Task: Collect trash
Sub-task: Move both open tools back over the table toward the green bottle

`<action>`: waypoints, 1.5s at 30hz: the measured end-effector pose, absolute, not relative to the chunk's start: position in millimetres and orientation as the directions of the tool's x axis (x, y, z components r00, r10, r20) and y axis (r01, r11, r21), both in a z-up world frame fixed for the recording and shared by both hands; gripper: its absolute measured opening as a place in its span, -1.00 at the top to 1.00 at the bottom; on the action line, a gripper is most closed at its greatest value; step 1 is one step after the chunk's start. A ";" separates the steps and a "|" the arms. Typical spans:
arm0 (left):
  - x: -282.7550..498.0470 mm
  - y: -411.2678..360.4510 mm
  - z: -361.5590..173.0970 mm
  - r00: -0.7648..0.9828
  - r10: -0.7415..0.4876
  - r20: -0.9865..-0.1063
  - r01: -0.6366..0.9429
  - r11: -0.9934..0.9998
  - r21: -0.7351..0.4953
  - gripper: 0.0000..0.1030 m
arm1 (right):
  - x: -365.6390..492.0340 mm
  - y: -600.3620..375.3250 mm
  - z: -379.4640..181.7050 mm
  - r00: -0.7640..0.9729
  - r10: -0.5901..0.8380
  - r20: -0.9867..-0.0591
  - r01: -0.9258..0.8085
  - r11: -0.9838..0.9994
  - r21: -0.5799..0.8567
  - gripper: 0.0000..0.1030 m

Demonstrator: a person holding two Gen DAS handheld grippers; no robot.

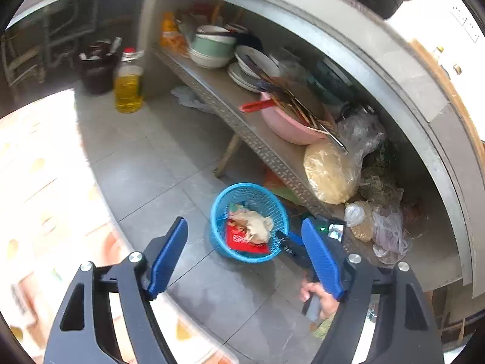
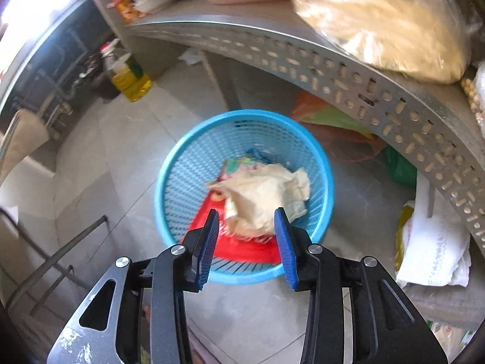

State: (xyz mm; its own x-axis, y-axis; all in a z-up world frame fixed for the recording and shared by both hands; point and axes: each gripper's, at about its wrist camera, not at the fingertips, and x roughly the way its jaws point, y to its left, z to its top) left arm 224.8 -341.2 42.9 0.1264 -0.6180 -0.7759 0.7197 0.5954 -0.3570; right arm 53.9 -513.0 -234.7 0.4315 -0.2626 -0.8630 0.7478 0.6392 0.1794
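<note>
Basket: blue basket (image 2: 244,194) on floor, holding crumpled paper (image 2: 260,195) and red wrapper (image 2: 245,250).
Left gripper (image 1: 244,238): jaws wide, empty.
Right gripper (image 2: 247,227): jaws partly apart above basket, gripping nothing.

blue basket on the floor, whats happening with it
A person is collecting trash with a handheld gripper in each hand. The blue basket sits on the floor beside a metal shelf and holds crumpled paper and a red wrapper. The right gripper hangs open just above it; the left gripper is open and empty.
</note>
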 end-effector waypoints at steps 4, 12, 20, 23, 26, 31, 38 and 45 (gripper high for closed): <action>213.4 -294.0 47.4 0.185 -0.619 -0.763 0.703 0.626 -0.337 -0.54 | 52.5 -496.5 -221.7 0.460 -0.249 -0.852 0.720 0.666 0.195 0.28; 192.5 -216.8 56.2 0.311 -0.655 -0.689 0.626 0.687 -0.370 -0.65 | 44.4 -462.0 -174.3 0.535 -0.226 -0.814 0.649 0.727 0.225 0.07; 170.9 -179.4 60.4 0.454 -0.643 -0.617 0.604 0.731 -0.318 -0.76 | 25.1 -419.0 -95.6 0.633 -0.253 -0.732 0.580 0.781 0.231 -0.44; 168.4 -168.5 52.5 0.461 -0.620 -0.636 0.584 0.751 -0.308 -0.76 | 20.4 -403.1 -70.6 0.657 -0.267 -0.705 0.556 0.804 0.214 -0.63; 165.4 -155.7 46.7 0.461 -0.601 -0.653 0.564 0.767 -0.307 -0.82 | 18.9 -388.2 -51.7 0.668 -0.285 -0.687 0.542 0.819 0.187 -0.75; 158.6 -136.6 49.0 0.490 -0.591 -0.641 0.557 0.778 -0.290 -0.86 | 15.1 -368.4 -28.8 0.677 -0.326 -0.660 0.540 0.829 0.144 -0.84; 153.8 -114.5 60.1 0.561 -0.559 -0.611 0.530 0.809 -0.253 -0.89 | 26.6 -337.7 -14.4 0.664 -0.343 -0.664 0.522 0.849 0.084 -0.85; 149.2 -95.3 60.6 0.567 -0.563 -0.601 0.519 0.811 -0.271 -0.89 | 40.4 -301.9 -6.6 0.659 -0.352 -0.665 0.488 0.872 0.022 -0.85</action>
